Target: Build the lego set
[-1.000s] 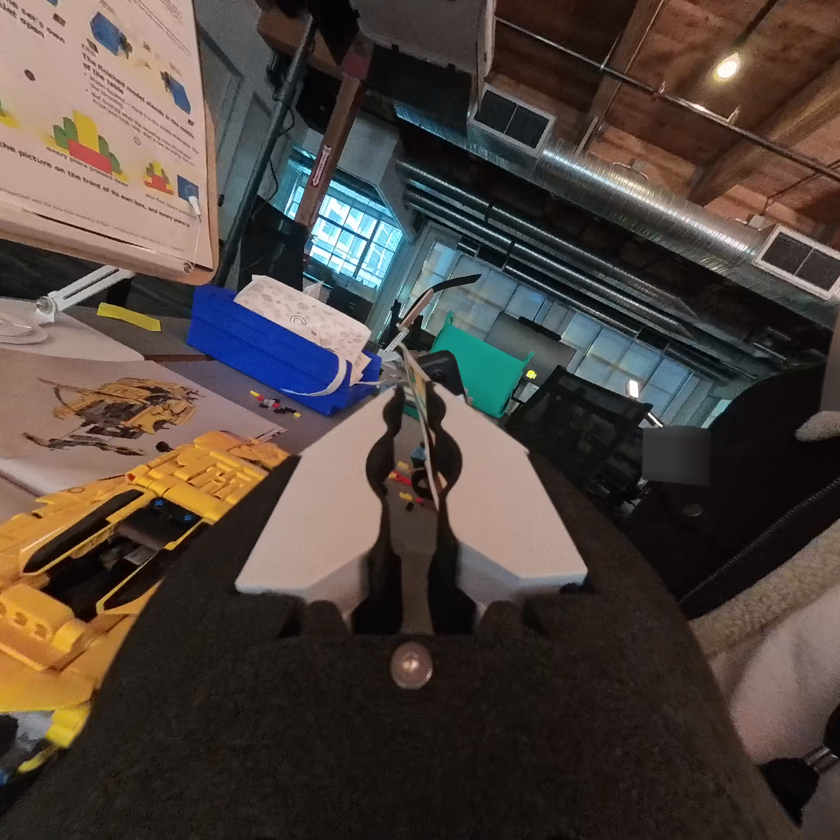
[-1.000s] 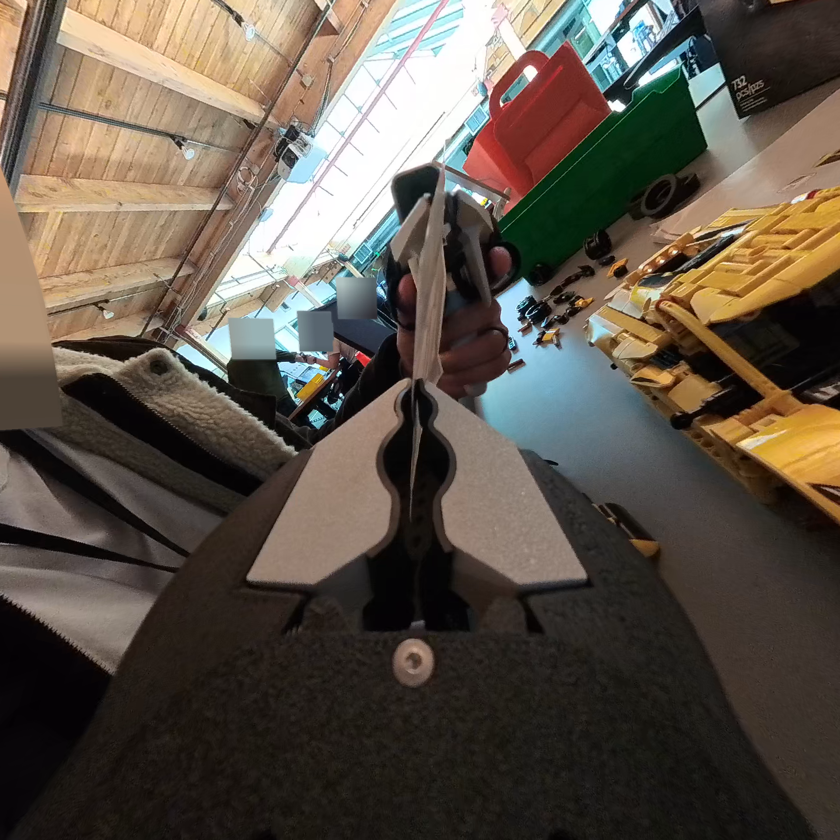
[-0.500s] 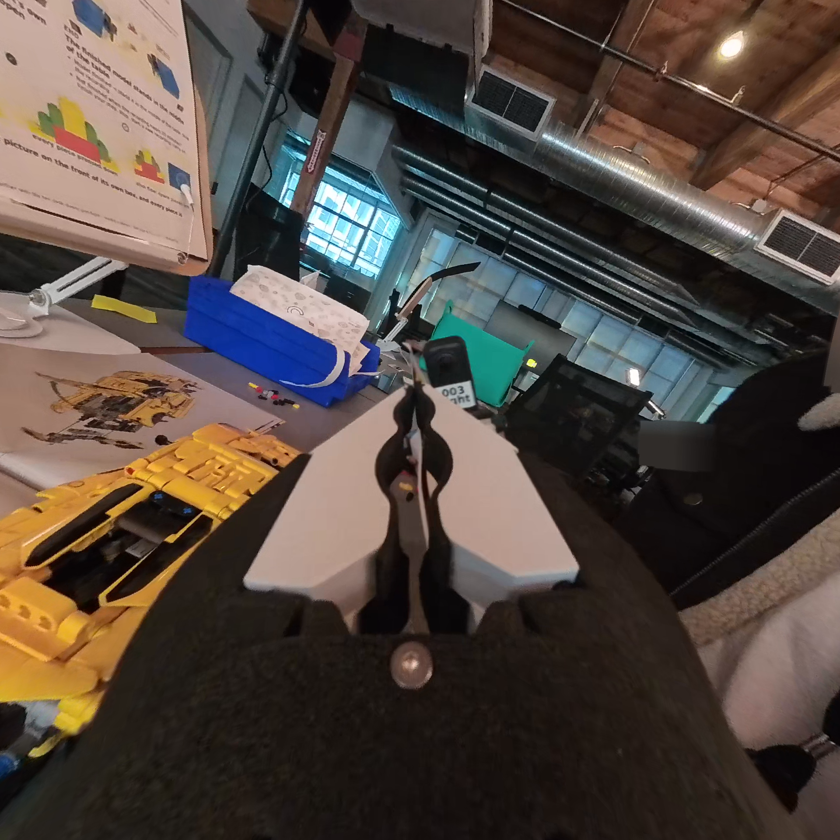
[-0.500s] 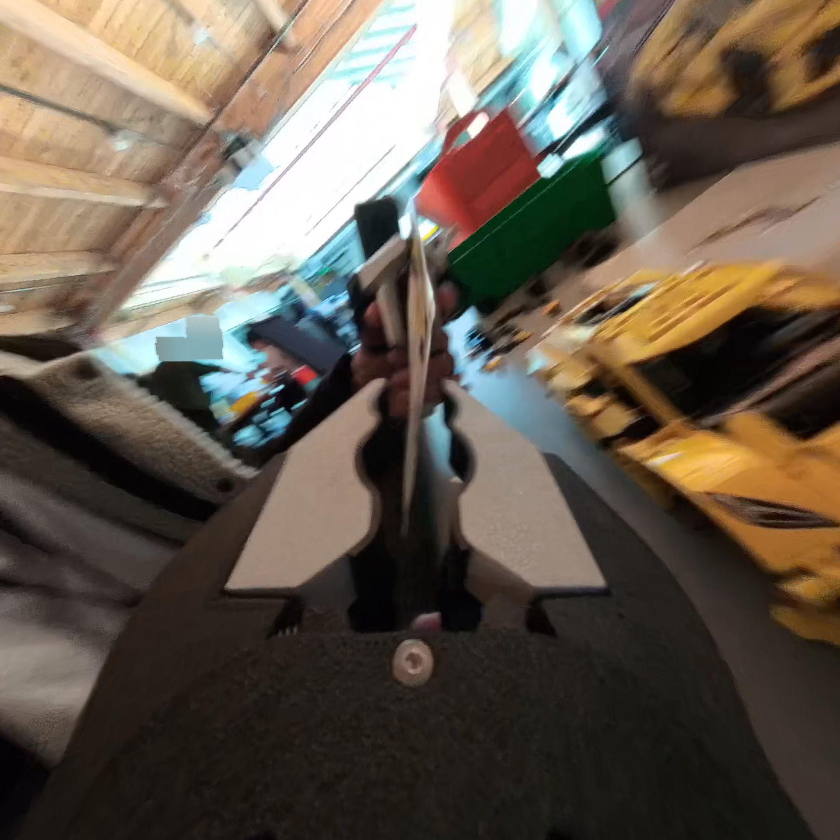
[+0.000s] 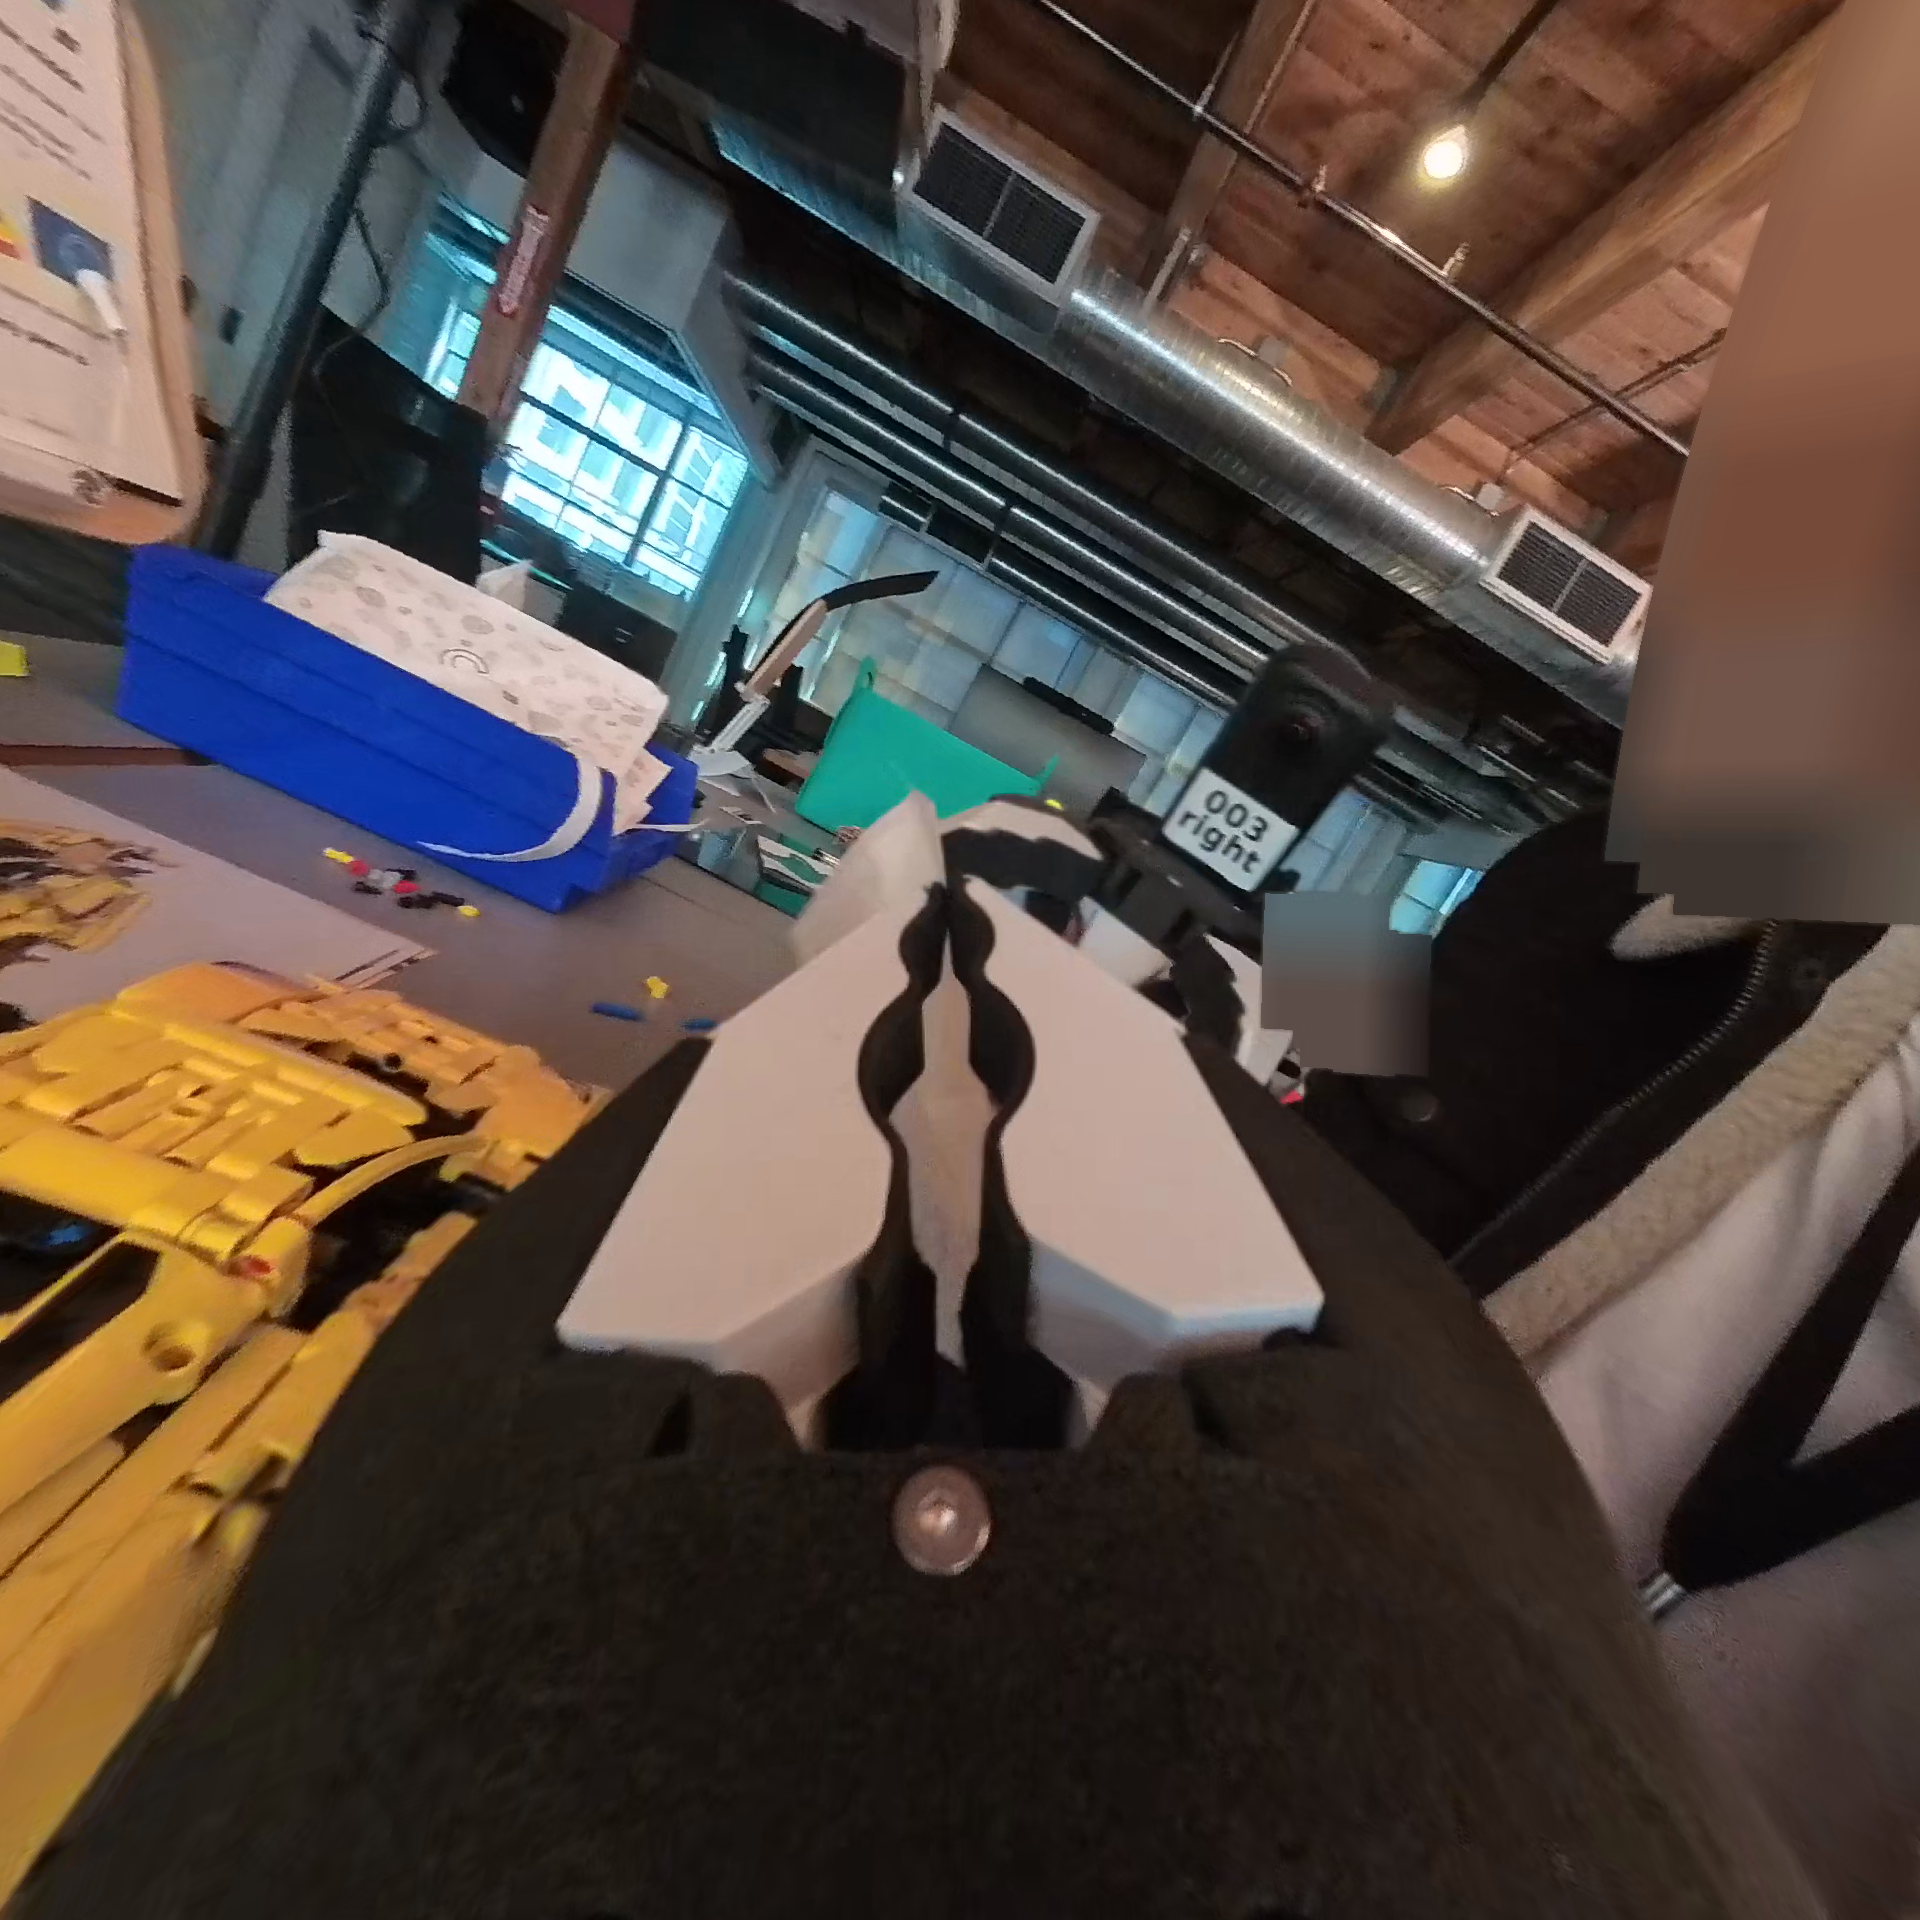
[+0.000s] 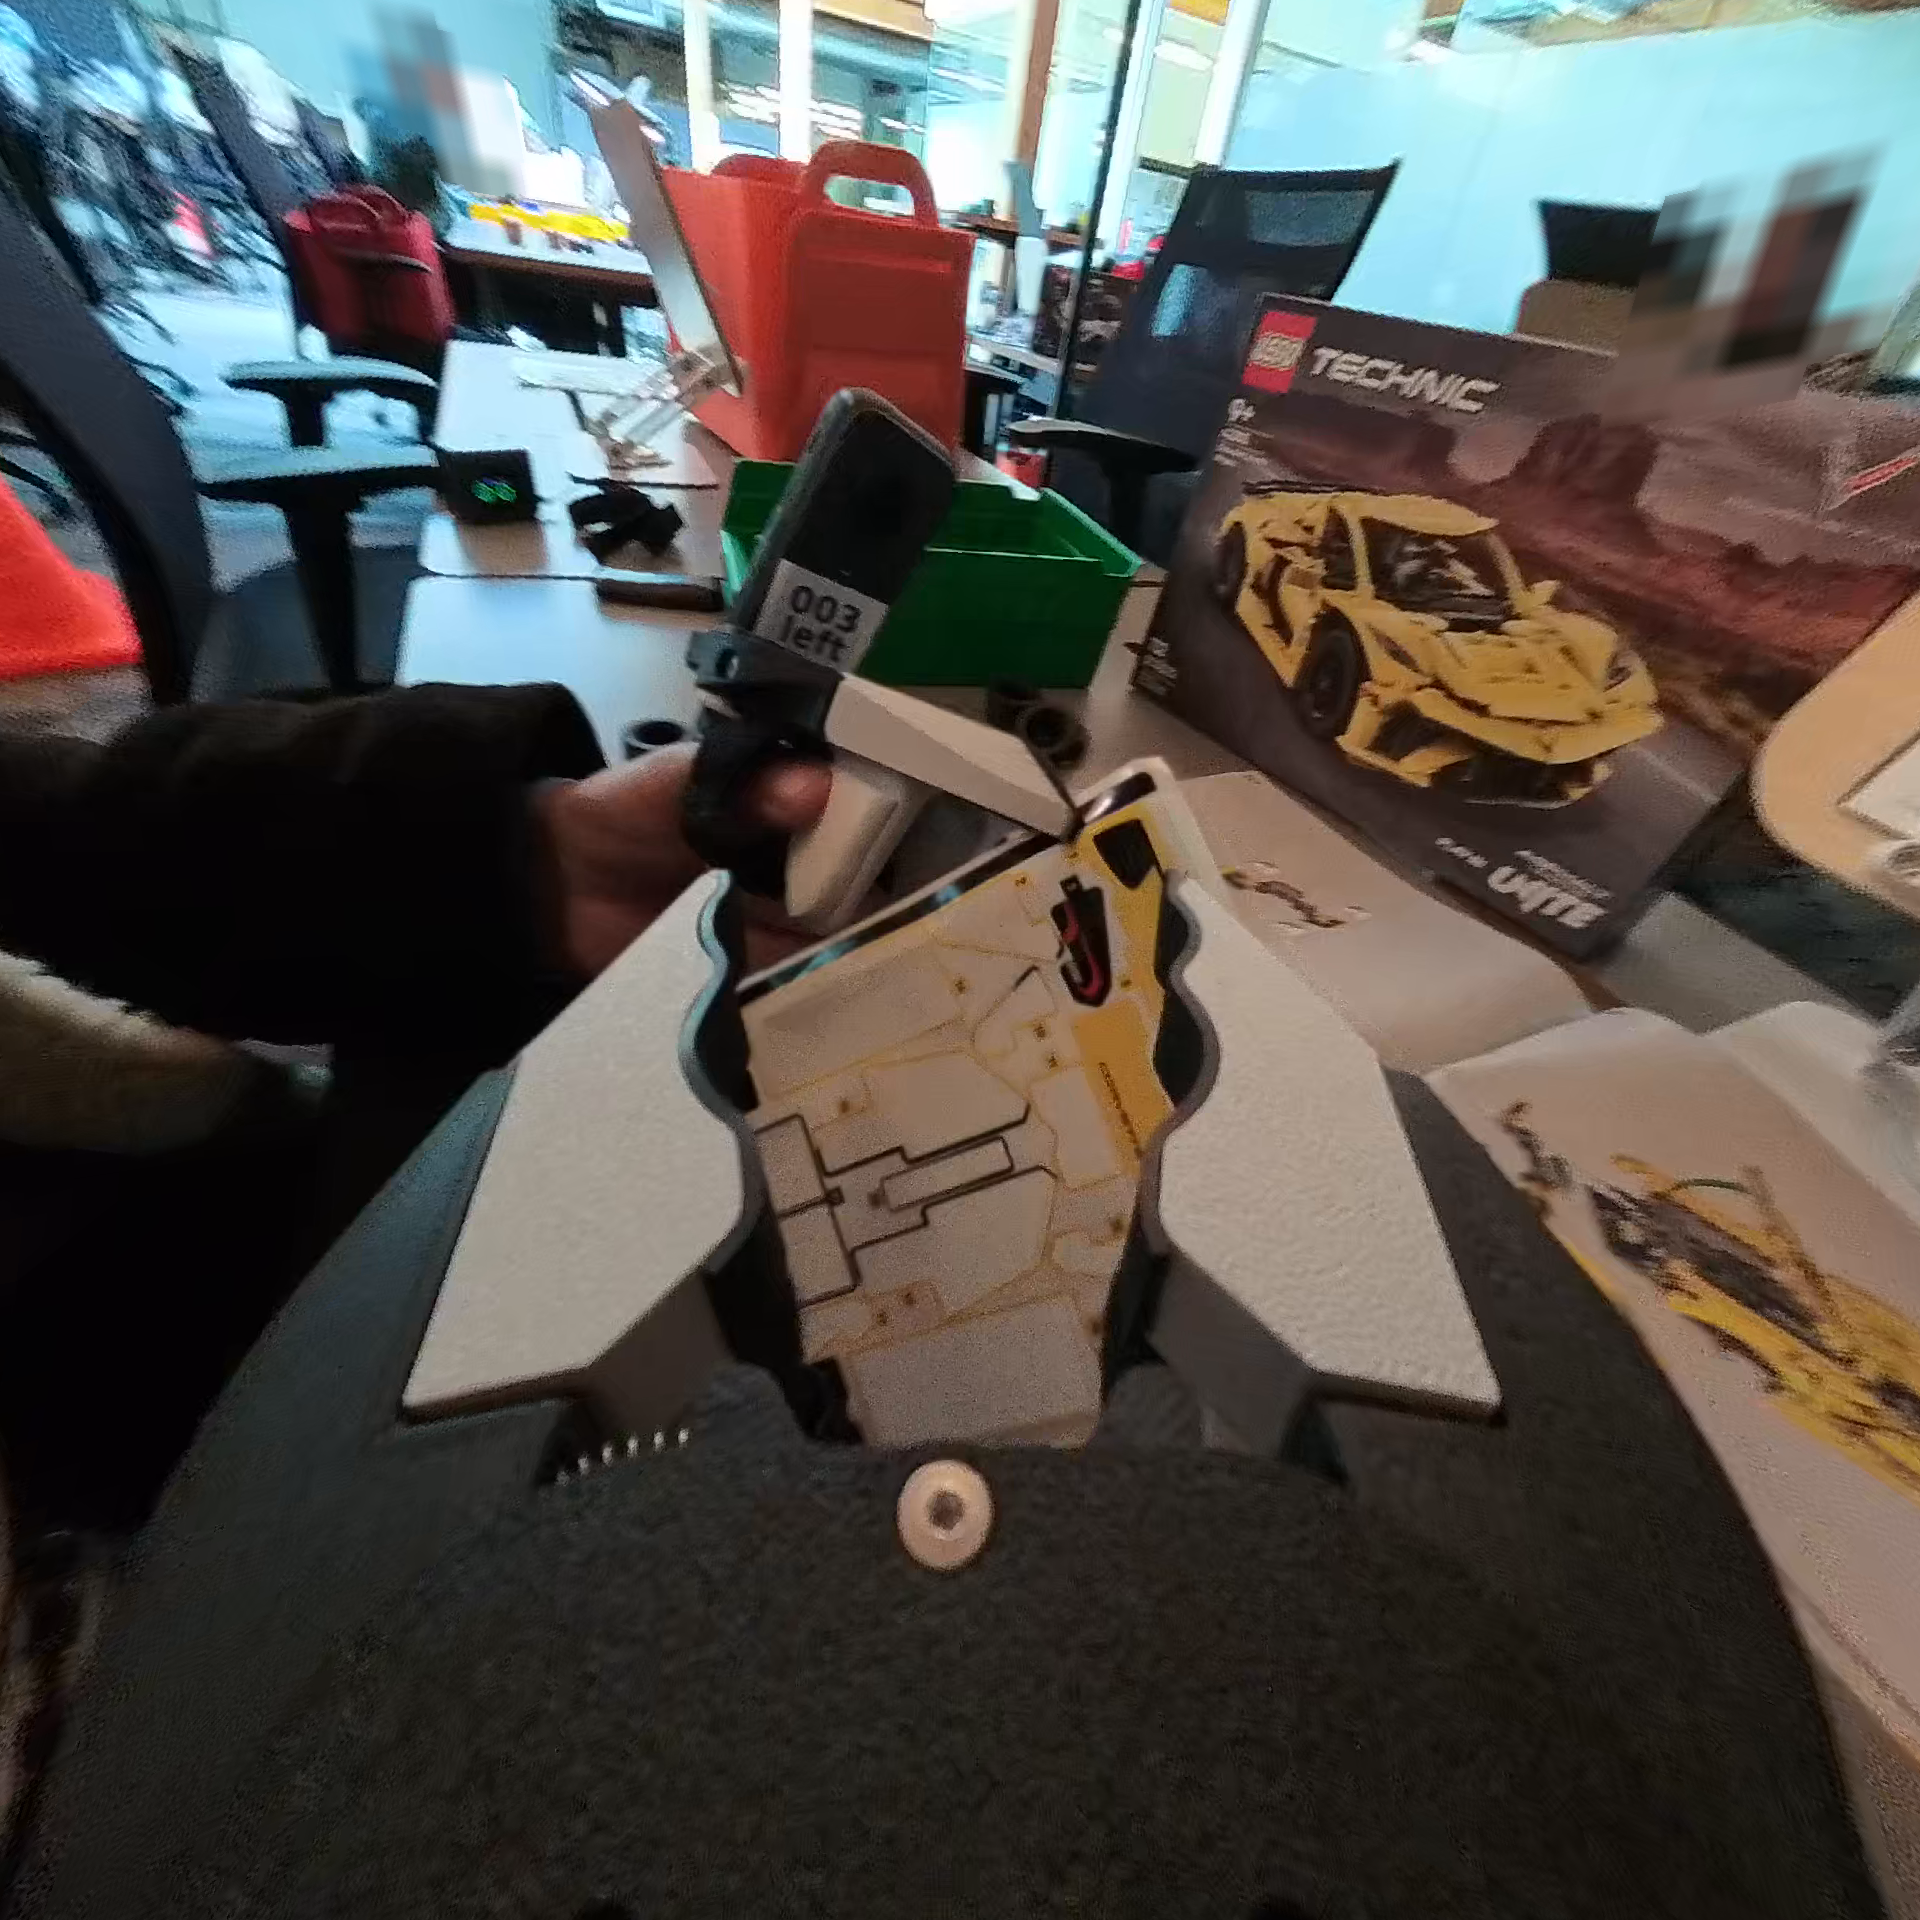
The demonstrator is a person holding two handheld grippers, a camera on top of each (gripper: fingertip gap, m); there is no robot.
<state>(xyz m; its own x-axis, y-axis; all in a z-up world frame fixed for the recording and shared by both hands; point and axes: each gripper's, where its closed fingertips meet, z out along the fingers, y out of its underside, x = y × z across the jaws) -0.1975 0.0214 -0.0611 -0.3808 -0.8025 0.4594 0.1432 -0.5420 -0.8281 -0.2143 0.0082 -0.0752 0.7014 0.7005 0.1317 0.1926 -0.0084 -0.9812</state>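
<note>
Sticker sheet [image 6: 966, 1122] is up off the table, face toward my right-hand camera so I can read which decals remain — mostly peeled, yellow ones left along its right edge. My left gripper [image 6: 1055, 821] pinches its far top corner to steady it; left view shows those fingers pressed together on the sheet's edge. My right gripper [image 6: 951, 1023] stands spread, the sheet between its fingers, seemingly untouched. Yellow car model [image 5: 208, 1164] waits on the table [image 5: 582, 956], near left.

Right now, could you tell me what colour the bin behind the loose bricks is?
Blue bin, clearest in the left wrist view.
</note>
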